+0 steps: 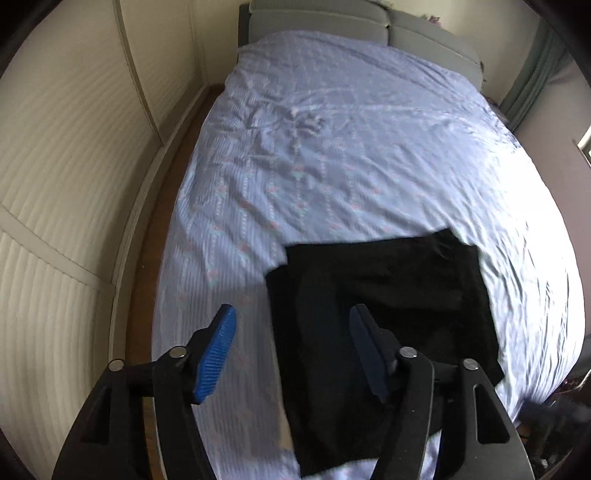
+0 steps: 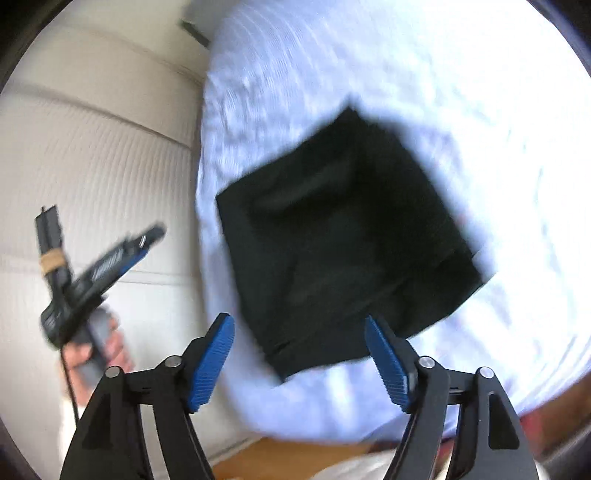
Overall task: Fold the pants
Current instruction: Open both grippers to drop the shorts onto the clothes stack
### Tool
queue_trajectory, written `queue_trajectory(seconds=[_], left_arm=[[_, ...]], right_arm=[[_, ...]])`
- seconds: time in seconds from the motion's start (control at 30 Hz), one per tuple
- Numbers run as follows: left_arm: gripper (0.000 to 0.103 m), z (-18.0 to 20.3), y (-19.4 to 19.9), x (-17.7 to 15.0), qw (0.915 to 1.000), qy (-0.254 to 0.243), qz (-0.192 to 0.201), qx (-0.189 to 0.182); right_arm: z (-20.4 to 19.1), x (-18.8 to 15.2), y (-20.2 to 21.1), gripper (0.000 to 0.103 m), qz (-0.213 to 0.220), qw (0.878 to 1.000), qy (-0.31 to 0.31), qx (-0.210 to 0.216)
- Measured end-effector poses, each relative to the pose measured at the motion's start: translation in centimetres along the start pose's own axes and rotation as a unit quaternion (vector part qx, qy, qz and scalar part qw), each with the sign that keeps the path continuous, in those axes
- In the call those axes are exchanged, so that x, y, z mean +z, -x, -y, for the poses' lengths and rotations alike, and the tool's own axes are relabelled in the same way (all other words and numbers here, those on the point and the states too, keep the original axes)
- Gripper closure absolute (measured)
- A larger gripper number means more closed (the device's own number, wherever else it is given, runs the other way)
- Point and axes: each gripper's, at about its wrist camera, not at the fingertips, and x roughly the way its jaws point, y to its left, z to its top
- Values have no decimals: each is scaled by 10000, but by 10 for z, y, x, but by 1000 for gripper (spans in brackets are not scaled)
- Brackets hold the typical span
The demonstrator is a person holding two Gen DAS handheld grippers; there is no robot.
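The black pants (image 1: 388,295) lie folded into a compact rectangle on the light blue patterned bed sheet (image 1: 332,147), near the foot of the bed. My left gripper (image 1: 292,310) hovers open above the rectangle's left edge, nothing pressed between its blue pads. In the right wrist view the pants (image 2: 343,229) appear as a dark, blurred square on the sheet (image 2: 443,92). My right gripper (image 2: 297,318) stands open just short of the near corner, holding nothing. At the left of that view a hand (image 2: 114,347) holds the left tool's black body (image 2: 74,295).
A white ribbed wardrobe front (image 1: 74,147) runs along the bed's left side, with a narrow strip of wooden floor (image 1: 155,258) between them. A grey headboard (image 1: 332,14) closes the far end. Wooden floor (image 2: 295,458) shows below the bed's near edge.
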Motion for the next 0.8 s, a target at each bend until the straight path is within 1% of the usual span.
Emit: queue_trajectory(seconds=[0.03, 0.07, 0.13, 0.17, 0.2, 0.27, 0.33, 0.37, 0.47, 0.57, 0.63, 0.67, 0.73, 0.8], left_arm=[[34, 15, 12, -13, 9999, -32, 101, 56], [33, 25, 19, -19, 9998, -44, 159, 73], [24, 58, 37, -40, 9993, -139, 310, 174], [23, 70, 42, -47, 9990, -171, 362, 222], [21, 89, 52, -58, 9984, -215, 447, 286], [18, 118, 65, -75, 9979, -261, 519, 285], [16, 154, 82, -93, 9971, -321, 635, 282], [16, 169, 89, -101, 9967, -316, 690, 301], [13, 230, 114, -130, 9951, -243, 908, 318], [11, 285, 129, -156, 9949, -61, 976, 254], [11, 329, 135, -174, 9954, 63, 941, 185], [11, 342, 136, -179, 9957, 67, 909, 163], [11, 381, 141, -191, 9964, 20, 841, 104], [11, 412, 149, -201, 9959, 4, 898, 135]], right_arm=[[9, -1, 17, 24, 242, 9989, 274, -280], [16, 3, 27, 23, 349, 9980, 373, -377], [35, -3, 54, 23, 555, 9957, 617, -417], [43, -6, 65, 23, 597, 9949, 691, -426], [52, -9, 76, 23, 635, 9940, 778, -432], [79, -12, 101, 22, 717, 9918, 959, -441], [109, -25, 128, 21, 819, 9879, 1219, -498], [115, -24, 131, 20, 838, 9866, 1300, -523], [159, -37, 166, 17, 868, 9797, 1714, -578], [199, -42, 194, 17, 898, 9752, 1906, -674], [230, -46, 218, 17, 903, 9739, 1952, -727], [241, -47, 226, 17, 915, 9736, 1953, -745], [272, -50, 254, 17, 965, 9728, 1956, -775], [291, -52, 271, 17, 1029, 9719, 1973, -765]])
